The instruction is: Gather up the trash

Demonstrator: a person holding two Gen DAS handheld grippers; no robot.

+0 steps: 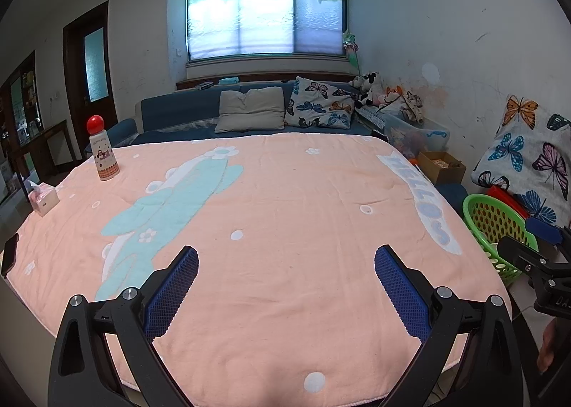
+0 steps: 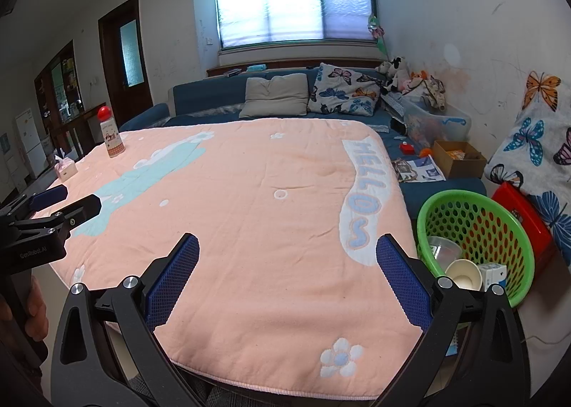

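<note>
A green perforated basket stands on the floor to the right of the pink-covered table. Inside it lie a paper cup, a clear plastic cup and a small white carton. The same basket shows at the right edge of the left wrist view. My left gripper hovers open over the table's near edge with nothing between its fingers. My right gripper is open too, empty, above the near right part of the table, just left of the basket.
A red-capped bottle and a tissue box stand at the table's far left. A dark phone lies at the left edge. A blue sofa with pillows is behind. Boxes and a red stool crowd the floor at the right.
</note>
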